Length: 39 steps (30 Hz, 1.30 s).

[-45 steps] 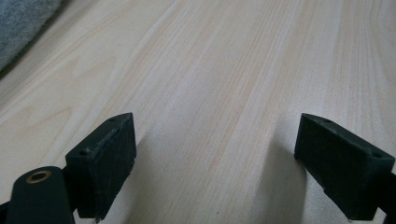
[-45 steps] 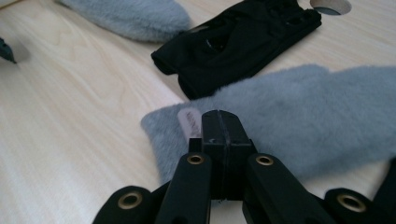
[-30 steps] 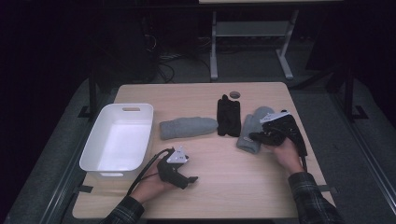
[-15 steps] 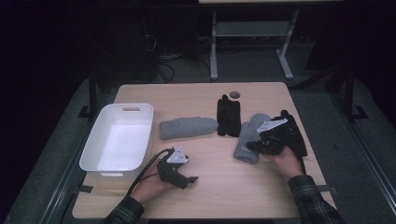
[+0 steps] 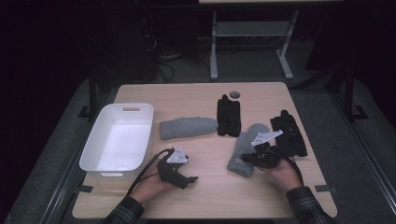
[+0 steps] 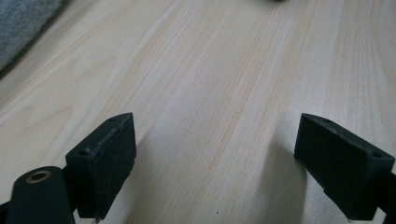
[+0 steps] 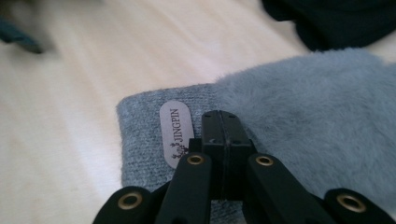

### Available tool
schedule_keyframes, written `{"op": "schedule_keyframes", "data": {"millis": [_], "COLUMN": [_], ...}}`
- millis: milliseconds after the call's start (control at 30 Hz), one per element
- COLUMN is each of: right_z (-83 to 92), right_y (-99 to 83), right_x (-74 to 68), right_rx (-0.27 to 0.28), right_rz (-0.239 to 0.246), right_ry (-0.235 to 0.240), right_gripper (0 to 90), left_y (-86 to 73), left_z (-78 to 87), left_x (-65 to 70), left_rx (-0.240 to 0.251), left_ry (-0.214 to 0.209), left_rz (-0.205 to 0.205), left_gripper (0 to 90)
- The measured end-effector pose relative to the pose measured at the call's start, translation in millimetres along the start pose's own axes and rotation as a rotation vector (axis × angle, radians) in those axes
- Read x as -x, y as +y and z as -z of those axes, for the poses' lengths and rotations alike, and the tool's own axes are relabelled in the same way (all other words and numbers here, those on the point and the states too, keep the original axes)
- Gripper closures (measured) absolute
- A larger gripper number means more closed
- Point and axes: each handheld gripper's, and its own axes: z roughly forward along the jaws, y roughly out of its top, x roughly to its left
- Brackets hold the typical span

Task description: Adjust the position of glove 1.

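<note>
From my high view the room is dim and its edges fall almost to black; light falls from above on the pale tabletop (image 5: 205,98) alone, and the white tub (image 5: 93,158) is the brightest thing, without glare. The black gloves (image 5: 229,116) lose all detail. My left tool (image 6: 215,163) view is bright and sharp, with soft shadows under each jaw. My right tool (image 7: 223,122) view is sharp on the grey mitten (image 7: 317,116) label, blurred in the far left corner.

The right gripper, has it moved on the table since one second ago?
Yes. The right gripper has moved left, away from the table's right edge, uncovering the black glove, and is shut over the grey mitten.
</note>
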Motion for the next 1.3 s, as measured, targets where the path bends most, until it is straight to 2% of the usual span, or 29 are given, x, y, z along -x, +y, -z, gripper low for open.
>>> {"op": "schedule_keyframes", "data": {"millis": [67, 167, 200, 467, 600, 800, 833, 967, 1133, 1300], "right_z": [0.1, 0.5, 0.6, 1.1, 7.8, 18.9, 22.6, 31.3, 35.0, 34.9], "right_y": [-2.0, -3.4, -3.8, -4.6, -0.5, 4.5, 1.5, -10.1, -20.5, -33.7], "right_x": [-9.1, -20.0, -27.5, -42.5, -38.0, -15.6, -10.4, -6.3, -7.1, -17.2], "right_rx": [0.000, -0.005, -0.013, -0.006, 0.031, 0.068, 0.070, 0.061, 0.037, 0.008], "right_rz": [0.000, 0.034, 0.041, 0.066, 0.070, 0.039, 0.027, 0.007, 0.002, 0.011], "right_ry": [0.024, 0.042, 0.053, 0.075, 0.067, 0.014, 0.003, -0.009, -0.011, 0.016], "right_gripper": [90.0, 90.0, 90.0, 90.0, 90.0, 90.0, 90.0, 90.0, 90.0, 90.0], "left_y": [0.0, -0.1, 0.0, 0.0, -0.2, -0.1, 0.0, -0.1, -0.2, -0.2], "left_z": [-0.1, -0.3, -0.3, -0.1, -0.4, -0.4, -0.3, -0.4, 0.0, -0.1], "left_x": [-0.1, 0.0, 0.1, -0.2, 0.2, 0.3, 0.3, 0.2, 0.1, 0.1], "left_rx": [0.001, 0.004, 0.004, 0.000, 0.006, 0.005, 0.005, 0.006, 0.001, 0.002], "left_ry": [0.000, 0.000, 0.000, 0.001, 0.000, 0.000, 0.000, 0.000, 0.001, 0.001], "left_rz": [-0.001, 0.001, 0.002, -0.002, 0.003, 0.004, 0.005, 0.003, -0.001, 0.000], "left_gripper": [11.8, 11.8, 11.8, 11.8, 11.9, 11.8, 11.8, 11.8, 11.8, 11.8]}}
